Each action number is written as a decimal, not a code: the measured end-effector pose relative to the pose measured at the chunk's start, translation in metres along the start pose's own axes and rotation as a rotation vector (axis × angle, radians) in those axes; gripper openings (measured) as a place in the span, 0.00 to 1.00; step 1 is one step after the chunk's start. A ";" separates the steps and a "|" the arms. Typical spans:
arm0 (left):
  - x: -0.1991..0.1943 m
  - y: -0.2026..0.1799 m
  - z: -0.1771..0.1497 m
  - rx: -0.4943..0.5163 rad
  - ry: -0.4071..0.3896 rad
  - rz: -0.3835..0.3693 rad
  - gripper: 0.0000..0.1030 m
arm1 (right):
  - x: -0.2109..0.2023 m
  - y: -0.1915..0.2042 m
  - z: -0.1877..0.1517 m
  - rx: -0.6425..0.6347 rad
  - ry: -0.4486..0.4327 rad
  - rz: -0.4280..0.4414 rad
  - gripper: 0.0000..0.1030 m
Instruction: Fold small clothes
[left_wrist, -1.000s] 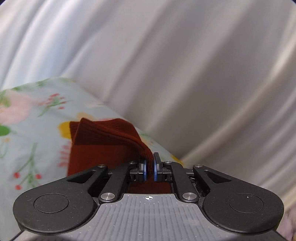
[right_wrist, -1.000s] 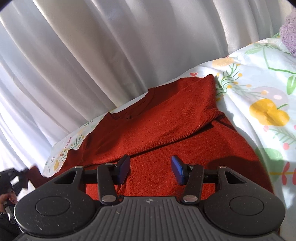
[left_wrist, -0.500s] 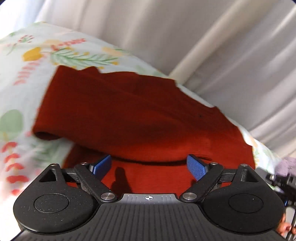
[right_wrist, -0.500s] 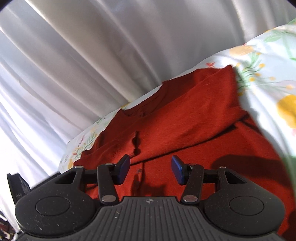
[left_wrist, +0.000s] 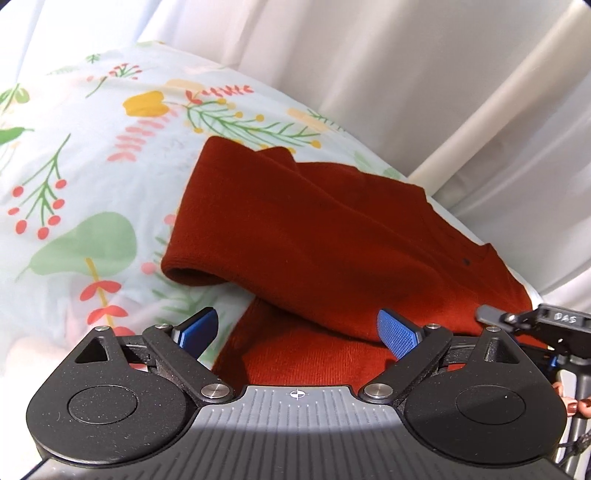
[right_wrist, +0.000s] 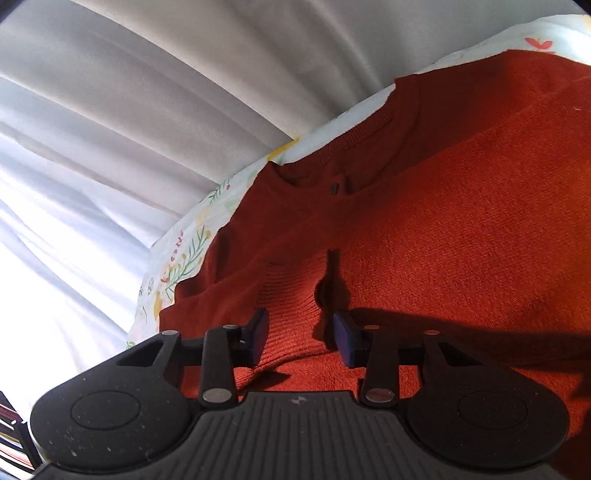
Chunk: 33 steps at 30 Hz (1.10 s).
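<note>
Rust-red sweater (left_wrist: 332, 236) lies on the floral bedsheet (left_wrist: 74, 166), one sleeve (left_wrist: 280, 221) folded across the body. Left claw (left_wrist: 297, 332) gapes wide, empty, over the hem edge. Right claw (right_wrist: 300, 336) is closing over the ribbed cuff (right_wrist: 291, 295) — knit between the jaws, not pinched yet. Risk: pads snag both layers, or slip off the thick knit — fold drags askew.

A pale floral sheet (left_wrist: 85, 158), printed with yellow flowers, green leaves and red berries, covers the bed. White curtains (left_wrist: 424, 74) hang in soft vertical folds just beyond the bed's far edge, sunlit on one side (right_wrist: 110, 110).
</note>
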<state>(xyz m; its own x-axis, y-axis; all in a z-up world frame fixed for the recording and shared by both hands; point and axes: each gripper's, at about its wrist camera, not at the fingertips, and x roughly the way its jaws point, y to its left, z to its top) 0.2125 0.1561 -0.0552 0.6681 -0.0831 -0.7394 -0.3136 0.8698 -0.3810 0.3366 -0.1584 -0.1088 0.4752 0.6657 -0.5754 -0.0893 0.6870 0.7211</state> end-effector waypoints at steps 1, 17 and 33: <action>0.000 0.001 -0.001 -0.006 0.002 -0.002 0.94 | 0.003 0.001 0.000 0.001 0.010 -0.003 0.23; 0.019 -0.020 0.004 0.094 0.017 -0.022 0.94 | -0.090 0.005 -0.018 -0.306 -0.355 -0.455 0.04; 0.029 -0.032 0.004 0.144 0.026 -0.004 0.94 | -0.058 -0.016 -0.015 -0.293 -0.301 -0.424 0.05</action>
<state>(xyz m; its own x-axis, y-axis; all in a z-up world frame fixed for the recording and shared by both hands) 0.2449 0.1282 -0.0622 0.6511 -0.0979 -0.7527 -0.2091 0.9301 -0.3019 0.2975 -0.2036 -0.0925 0.7452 0.2332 -0.6247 -0.0546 0.9551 0.2913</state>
